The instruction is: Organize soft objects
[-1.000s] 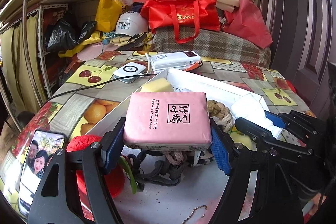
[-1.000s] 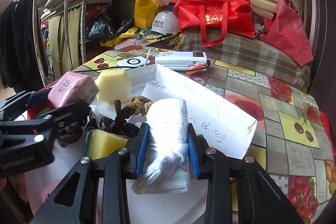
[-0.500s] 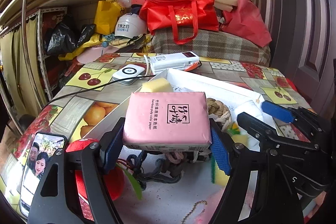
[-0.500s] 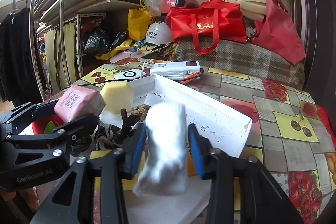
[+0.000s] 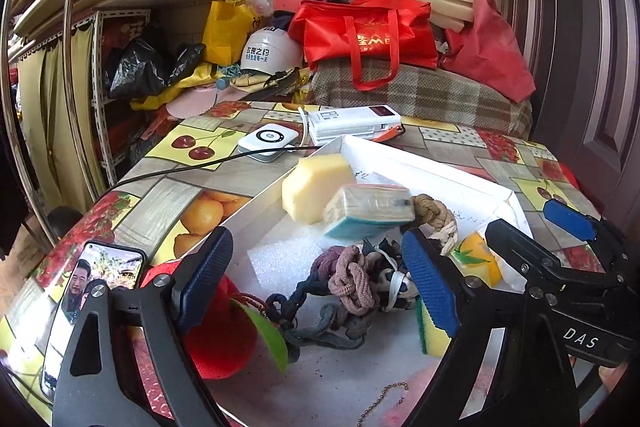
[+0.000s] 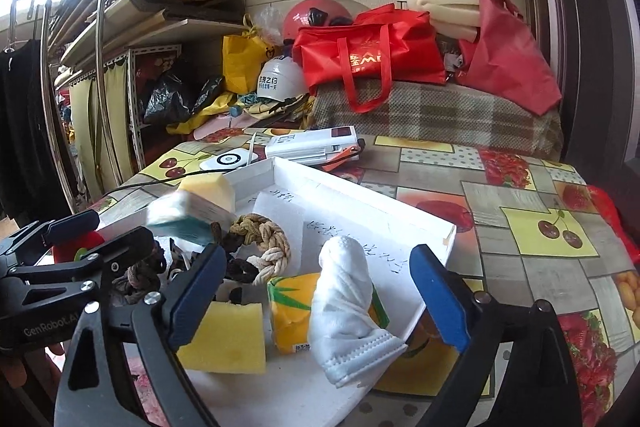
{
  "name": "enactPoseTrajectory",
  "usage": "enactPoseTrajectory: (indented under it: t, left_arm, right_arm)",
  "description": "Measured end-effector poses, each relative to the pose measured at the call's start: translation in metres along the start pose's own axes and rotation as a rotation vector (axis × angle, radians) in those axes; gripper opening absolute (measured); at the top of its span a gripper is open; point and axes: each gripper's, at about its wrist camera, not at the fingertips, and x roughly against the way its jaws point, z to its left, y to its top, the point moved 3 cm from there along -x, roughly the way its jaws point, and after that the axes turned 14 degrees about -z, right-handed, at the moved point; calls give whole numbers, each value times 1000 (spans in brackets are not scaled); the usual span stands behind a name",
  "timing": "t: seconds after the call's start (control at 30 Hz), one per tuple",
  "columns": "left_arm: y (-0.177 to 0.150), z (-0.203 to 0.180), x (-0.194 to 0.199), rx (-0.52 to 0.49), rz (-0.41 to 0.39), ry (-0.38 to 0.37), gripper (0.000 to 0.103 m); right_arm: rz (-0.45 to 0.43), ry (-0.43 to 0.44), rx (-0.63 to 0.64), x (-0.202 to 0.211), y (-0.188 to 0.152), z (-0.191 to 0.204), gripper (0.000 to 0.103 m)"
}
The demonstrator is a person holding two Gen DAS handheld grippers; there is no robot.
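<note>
Left of the left gripper [image 5: 320,275], whose jaws are spread and empty, a red plush [image 5: 224,331] lies outside the white tray [image 5: 420,163]. Beyond its fingertips the tissue pack [image 5: 368,211] leans on a yellow sponge [image 5: 316,183] and may topple onto the knotted ropes [image 5: 348,283] between the jaws. The right gripper [image 6: 316,291] is also spread, the white rolled cloth [image 6: 344,303] loose between its jaws near the tray's open edge, where a nudge could tip it out.

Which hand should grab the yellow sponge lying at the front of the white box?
Probably the right. The right gripper is open, and the yellow sponge lies just beside its left finger in the white box. The left gripper, also open, points at the tangled ropes.
</note>
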Motion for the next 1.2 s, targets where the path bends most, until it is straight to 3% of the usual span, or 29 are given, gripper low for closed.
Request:
enactPoseTrajectory:
  t: [0.1,0.17,0.4,0.57,0.67,1.03,1.2]
  left_arm:
    - [0,0,0,1,1,1,88]
    - [0,-1,1,1,1,2,89]
    - [2,0,6,4,-24,16,103]
    - [2,-6,15,-17,-46,6,103]
    - [2,-11,20,-39,-67,4,103]
    - [-8,-47,44,-94,-52,-91,103]
    - [-14,-68,65,-139,-60,-139,103]
  right_arm:
    - [-4,-4,-3,1,0,0,96]
    - [-9,-10,0,2,0,0,103]
    - [-58,-30,-9,11,2,-4,103]
    - [-158,-55,-17,31,7,-5,103]
    - [-174,-57,-7,39,7,-4,103]
    - [-153,-26,-78,81,-5,-22,103]
    - [-160,-38,-99,120,-13,-35,103]
